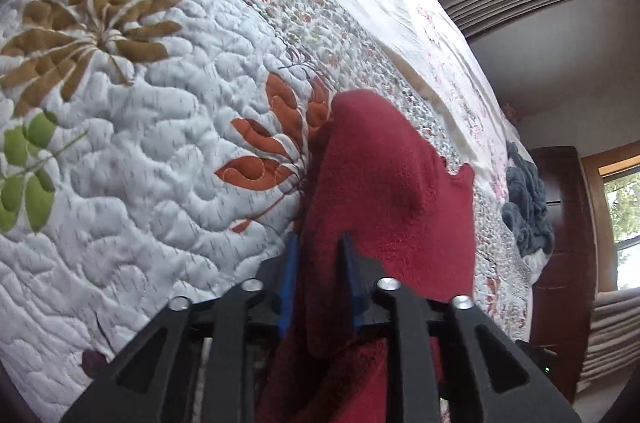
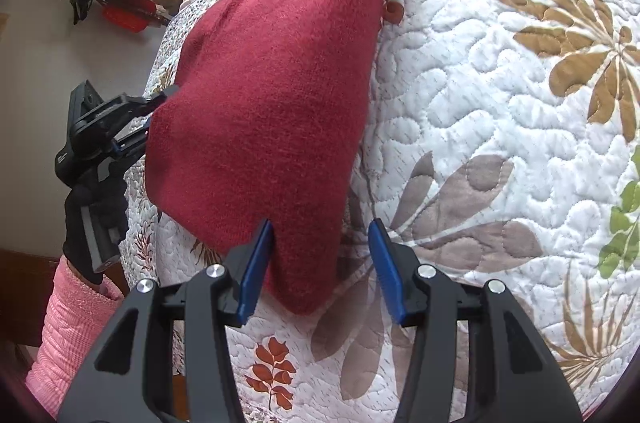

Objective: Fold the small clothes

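Red sweater (image 2: 272,83) clamped by left hand-held gripper (image 1: 320,271).

Black hand-held gripper (image 2: 322,263), blue pads (image 2: 254,275); black glove (image 2: 94,219), pink sleeve (image 2: 68,339).

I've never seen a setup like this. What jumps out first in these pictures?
The red garment grabs the eye, spread over a white quilt stitched with big leaves. The left gripper is shut on one edge of it, fabric bunched between its blue fingers. The right gripper is open, straddling the garment's near corner.
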The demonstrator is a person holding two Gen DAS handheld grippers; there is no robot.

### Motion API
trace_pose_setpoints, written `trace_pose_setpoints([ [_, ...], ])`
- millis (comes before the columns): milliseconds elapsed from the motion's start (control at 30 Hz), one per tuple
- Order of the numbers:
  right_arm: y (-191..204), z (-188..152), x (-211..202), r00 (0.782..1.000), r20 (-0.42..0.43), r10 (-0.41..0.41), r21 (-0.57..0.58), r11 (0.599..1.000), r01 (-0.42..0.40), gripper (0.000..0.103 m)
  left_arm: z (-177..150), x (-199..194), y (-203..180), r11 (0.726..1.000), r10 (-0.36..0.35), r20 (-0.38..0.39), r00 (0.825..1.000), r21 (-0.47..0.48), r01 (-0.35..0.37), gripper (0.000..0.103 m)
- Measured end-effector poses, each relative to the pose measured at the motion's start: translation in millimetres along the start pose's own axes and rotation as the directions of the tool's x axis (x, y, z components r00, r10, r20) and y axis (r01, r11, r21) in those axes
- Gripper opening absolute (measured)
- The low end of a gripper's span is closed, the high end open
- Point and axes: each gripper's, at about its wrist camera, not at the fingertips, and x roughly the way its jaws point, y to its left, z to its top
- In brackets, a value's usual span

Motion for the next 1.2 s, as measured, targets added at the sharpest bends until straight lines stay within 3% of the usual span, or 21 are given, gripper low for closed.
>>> trace_pose_setpoints([
  [67,-1,4,-6,1.0,0.018,0.007,0.001,1.0,-0.007,0.05,0,-9,-6,0.999,0.002,0.009,1.0,0.035,-0.003,0.067],
  [167,-4,14,-14,0.998,0.051,0.032,0.019,0.999,-0.033,0.055,6,-13,-7,0.998,-0.025,-0.008,1.0,0.061,0.025,0.076],
  [367,-16,39,-15,0.994,0.083,0.075,0.08,0.993,-0.082,0.063,15,21,-4,0.996,-0.044,-0.126,0.991,0.072,0.053,0.076],
  [533,-29,59,-4,0.985,0.092,0.143,0.123,0.98,-0.153,0.071,18,54,-17,0.984,-0.128,-0.217,0.968,0.093,0.151,0.075],
  [700,-43,74,22,0.978,0.063,0.196,0.18,0.962,-0.205,0.072,11,75,-37,0.97,-0.102,-0.268,0.958,0.186,0.156,0.078],
  [767,-49,77,33,0.968,0.053,0.245,0.218,0.943,-0.251,0.072,9,77,-39,0.967,-0.118,-0.279,0.953,0.186,0.174,0.078],
  [900,-47,84,48,0.965,0.048,0.257,0.233,0.937,-0.261,0.072,6,77,-39,0.968,-0.12,-0.272,0.955,0.179,0.173,0.072],
  [967,-44,88,48,0.97,0.043,0.239,0.231,0.942,-0.242,0.069,3,77,-40,0.97,-0.102,-0.253,0.962,0.189,0.152,0.065],
  [1100,-39,86,37,0.976,0.042,0.216,0.203,0.954,-0.22,0.048,-2,71,-39,0.97,-0.118,-0.231,0.966,0.179,0.161,0.051],
  [1200,-33,82,24,0.975,0.057,0.215,0.179,0.959,-0.222,0.044,-7,64,-42,0.97,-0.144,-0.209,0.967,0.165,0.18,0.046],
])
